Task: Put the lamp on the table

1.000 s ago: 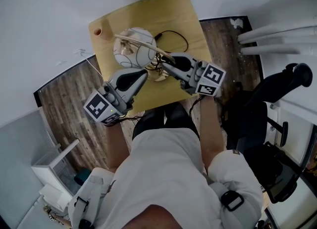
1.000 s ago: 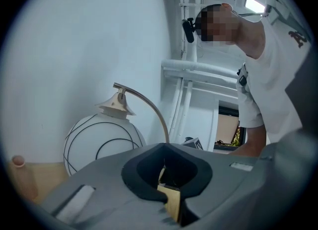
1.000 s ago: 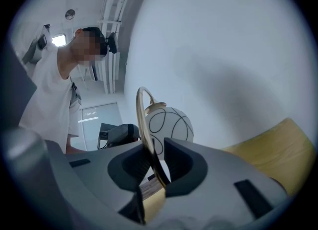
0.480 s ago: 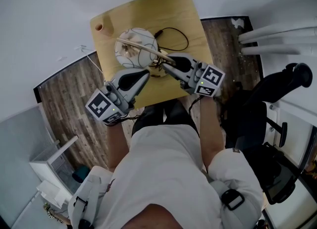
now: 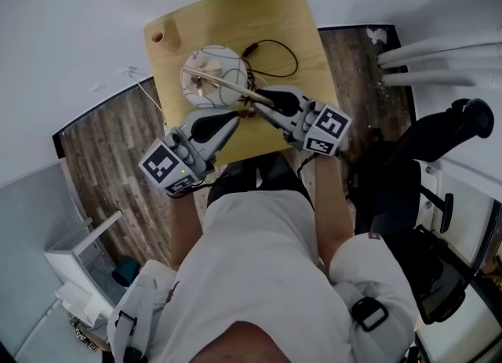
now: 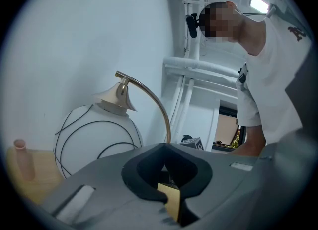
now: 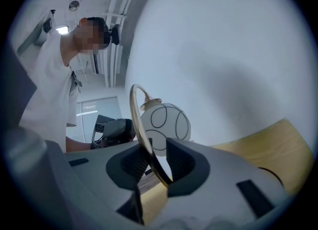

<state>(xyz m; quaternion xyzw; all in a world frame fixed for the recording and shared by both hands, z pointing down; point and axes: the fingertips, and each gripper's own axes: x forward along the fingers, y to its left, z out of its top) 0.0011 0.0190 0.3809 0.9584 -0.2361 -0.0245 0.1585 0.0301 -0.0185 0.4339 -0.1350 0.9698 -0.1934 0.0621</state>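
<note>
1. A white wall [image 5: 70, 16] runs along the far side ahead of you, plain and bare.
2. The floor [image 5: 110, 165] under you is dark wood planking.
3. The light wooden table [image 5: 282, 16] stands close against that wall.
4. A black office chair [image 5: 447, 134] sits on your right, near some white pipes [image 5: 439, 52].
5. A white shelf unit [image 5: 78, 263] stands at your lower left.
6. A ceiling light [image 6: 259, 4] glows overhead.
</note>
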